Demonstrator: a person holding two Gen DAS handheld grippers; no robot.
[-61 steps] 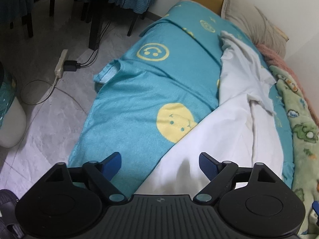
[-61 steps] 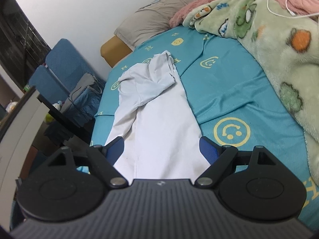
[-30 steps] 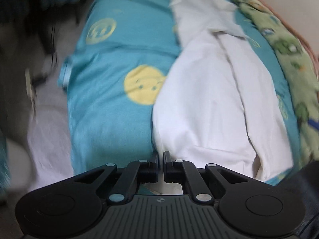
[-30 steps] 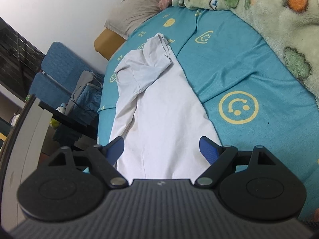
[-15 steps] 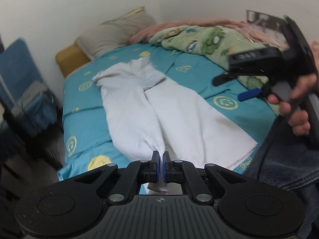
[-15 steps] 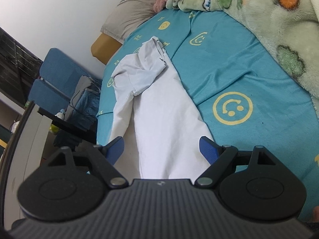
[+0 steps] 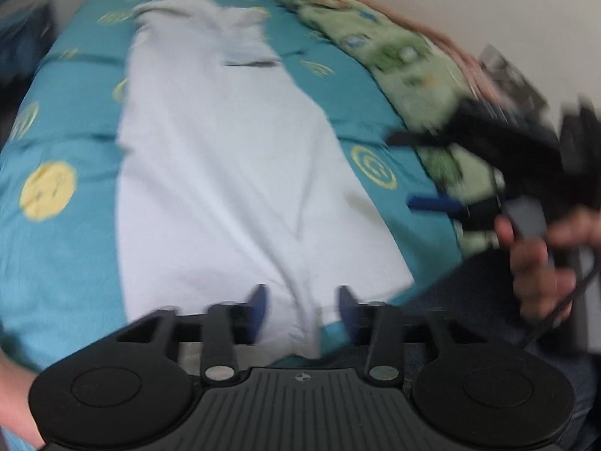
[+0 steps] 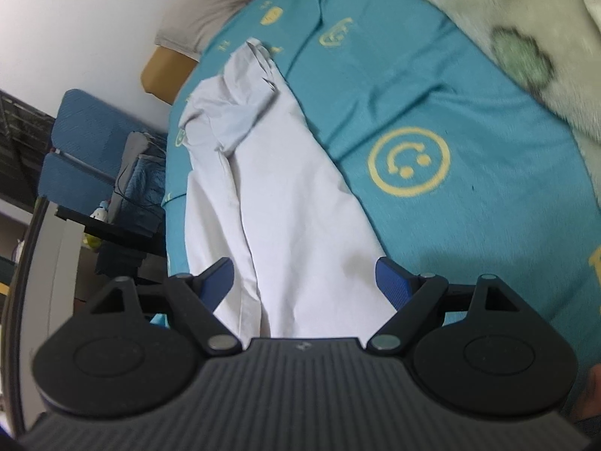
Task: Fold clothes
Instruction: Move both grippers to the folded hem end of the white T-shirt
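Lengthwise fold laid: left gripper jaws have just been opening, apparently releasing the white garment. Right gripper stands open, empty. Next: grasp hem corners.

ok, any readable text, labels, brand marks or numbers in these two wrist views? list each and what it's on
No readable words or numbers.
Tool body: small round emblem, too small to read.
Teal bedsheet: yellow smiley prints, no lettering.
Green blanket: cartoon prints only.
White garment: plain.
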